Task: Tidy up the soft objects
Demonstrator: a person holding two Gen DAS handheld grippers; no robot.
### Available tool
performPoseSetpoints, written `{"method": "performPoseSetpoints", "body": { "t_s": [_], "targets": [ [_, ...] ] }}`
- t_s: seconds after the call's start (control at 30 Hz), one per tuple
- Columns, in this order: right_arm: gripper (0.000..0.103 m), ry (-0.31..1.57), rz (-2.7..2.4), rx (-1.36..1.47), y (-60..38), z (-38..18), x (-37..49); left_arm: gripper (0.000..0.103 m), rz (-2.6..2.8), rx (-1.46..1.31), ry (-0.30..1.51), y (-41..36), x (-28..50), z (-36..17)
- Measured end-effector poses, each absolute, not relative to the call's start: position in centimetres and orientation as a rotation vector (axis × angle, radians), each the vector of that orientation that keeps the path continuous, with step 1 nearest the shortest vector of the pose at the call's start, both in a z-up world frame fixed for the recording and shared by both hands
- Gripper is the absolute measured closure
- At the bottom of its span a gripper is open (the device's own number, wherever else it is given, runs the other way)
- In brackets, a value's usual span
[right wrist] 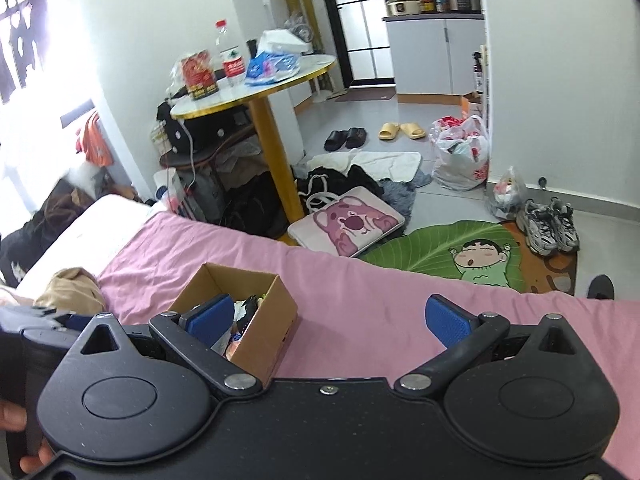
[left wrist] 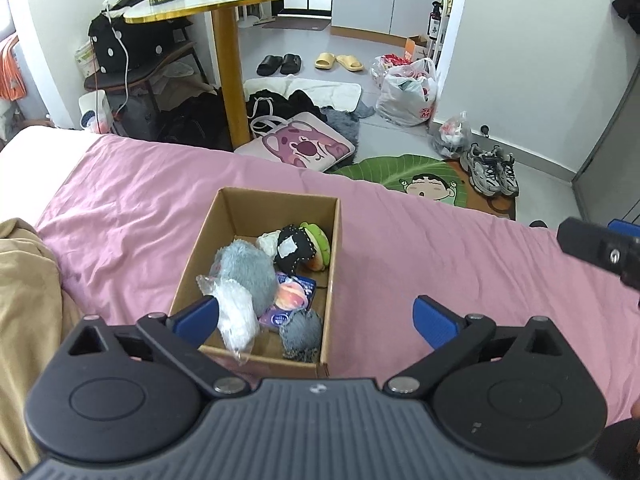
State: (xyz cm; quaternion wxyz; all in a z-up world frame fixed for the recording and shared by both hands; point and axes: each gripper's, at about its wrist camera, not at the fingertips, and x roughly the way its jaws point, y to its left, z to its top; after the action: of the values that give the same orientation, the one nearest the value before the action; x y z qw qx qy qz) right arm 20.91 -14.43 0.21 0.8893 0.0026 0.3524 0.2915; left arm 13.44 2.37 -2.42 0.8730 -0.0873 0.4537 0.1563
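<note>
I hold the left gripper (left wrist: 316,320) over the near end of the cardboard box (left wrist: 236,216), its blue fingers (left wrist: 434,322) spread wide with nothing clamped between them. A white wad in clear plastic (left wrist: 236,320) sits just beside the finger at 9 o'clock, at the box's near edge; I cannot tell whether it touches the pad.

The box lies on the pink bedsheet (left wrist: 400,240) and holds the soft things: a grey fluffy toy (left wrist: 246,270) at its centre-left, a black stitched plush (left wrist: 294,250) and a green-topped plush (left wrist: 318,240) toward 1 o'clock of it, a small grey knitted ball (left wrist: 301,330) at 5 o'clock, and a purple printed pack (left wrist: 290,300) between them.

From the right wrist view, the right gripper (right wrist: 328,320) hangs above the sheet, jaws also wide apart and empty, with the box at 10 o'clock behind its left finger. A tan blanket (left wrist: 24,300) bunches at 9 o'clock on the bed. Beyond the bed, at 12 o'clock, stands a round table (left wrist: 224,8) on a yellow leg.
</note>
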Motion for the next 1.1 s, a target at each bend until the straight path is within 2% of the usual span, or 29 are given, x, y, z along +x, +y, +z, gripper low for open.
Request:
{"method": "performPoseSetpoints", "body": {
  "t_s": [1.1],
  "targets": [
    [0.000, 0.734, 0.591, 0.048, -19.5, 5.2, 12.6, 0.001, 0.287, -0.172, 0.845, -1.0, 4.7, 4.2]
  ]
}}
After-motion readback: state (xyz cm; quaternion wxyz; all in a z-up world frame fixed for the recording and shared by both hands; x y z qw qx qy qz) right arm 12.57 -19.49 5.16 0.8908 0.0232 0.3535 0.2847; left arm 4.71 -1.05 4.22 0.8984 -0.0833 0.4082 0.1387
